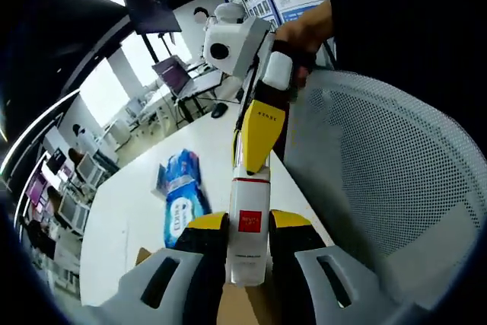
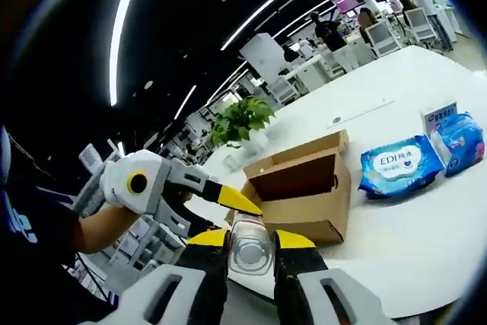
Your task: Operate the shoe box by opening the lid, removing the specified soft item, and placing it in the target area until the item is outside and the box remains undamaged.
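A slim white item with a red label (image 1: 249,243) sits between my left gripper's (image 1: 249,222) yellow-tipped jaws, which close on its near end. My right gripper (image 1: 253,173) comes in from above, its yellow finger meeting the item's far end. In the right gripper view the same item (image 2: 251,253) shows end-on, pinched between my right gripper's (image 2: 251,237) jaws, and my left gripper (image 2: 242,202) reaches in from the left. The brown cardboard shoe box (image 2: 304,195) stands open on the white table (image 2: 411,241), its lid raised behind it.
A blue wipes pack (image 1: 183,195) (image 2: 399,165) lies on the table, with a second blue pack (image 2: 460,138) beside it. A white mesh chair (image 1: 396,173) is close on the right. A potted plant (image 2: 243,119) stands behind the box. Office desks lie beyond.
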